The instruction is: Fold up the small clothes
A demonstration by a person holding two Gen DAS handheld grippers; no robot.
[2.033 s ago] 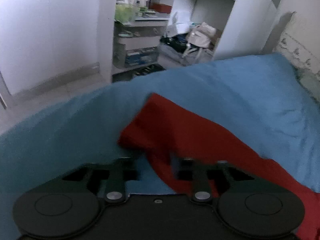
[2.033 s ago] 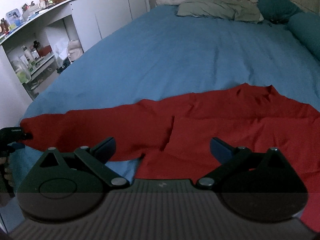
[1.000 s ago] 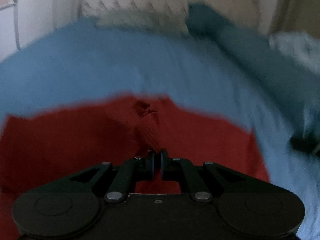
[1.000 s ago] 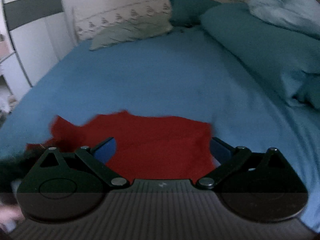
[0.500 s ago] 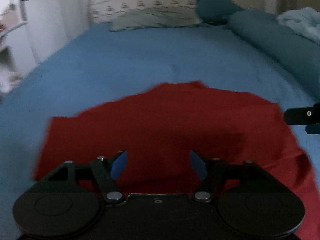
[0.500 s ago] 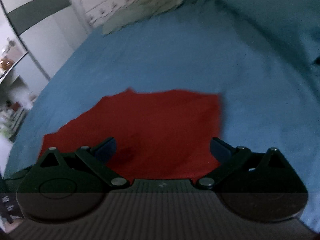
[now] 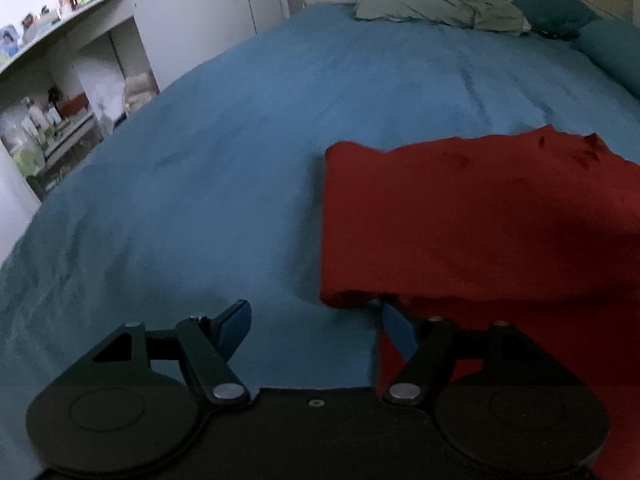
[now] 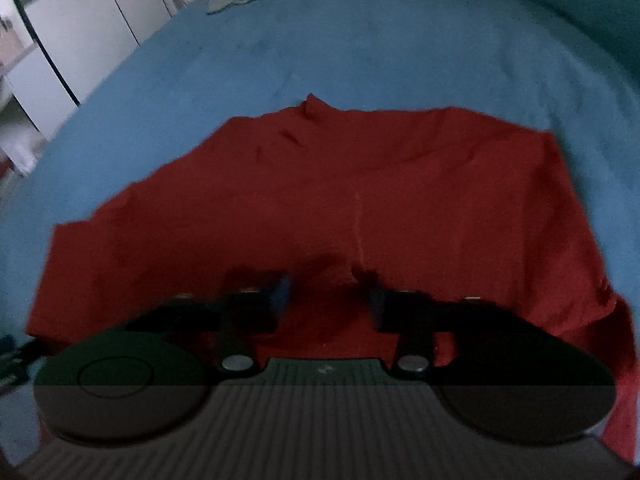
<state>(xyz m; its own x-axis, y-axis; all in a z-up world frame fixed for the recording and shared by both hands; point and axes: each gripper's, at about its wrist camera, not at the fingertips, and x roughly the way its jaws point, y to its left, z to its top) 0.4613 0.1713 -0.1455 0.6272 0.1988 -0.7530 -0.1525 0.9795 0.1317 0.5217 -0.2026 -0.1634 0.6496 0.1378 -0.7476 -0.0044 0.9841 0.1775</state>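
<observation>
A red garment (image 7: 472,216) lies folded over on the blue bedsheet (image 7: 224,168), its folded left edge just right of centre in the left wrist view. My left gripper (image 7: 316,326) is open and empty, low over the sheet, its right finger at the garment's near left corner. In the right wrist view the red garment (image 8: 320,192) spreads across the middle. My right gripper (image 8: 330,292) is partly closed with a gap between the fingers, low over the garment's near edge, holding nothing that I can see.
Pillows (image 7: 436,10) and a teal bolster (image 7: 600,44) lie at the head of the bed. A white shelf unit (image 7: 60,92) with bottles and clutter stands left of the bed. A white wardrobe (image 8: 80,28) is at the far left.
My left gripper released the garment after carrying its end across, then swung left to the folded edge. My right gripper's fingers have narrowed and dropped closer to the cloth.
</observation>
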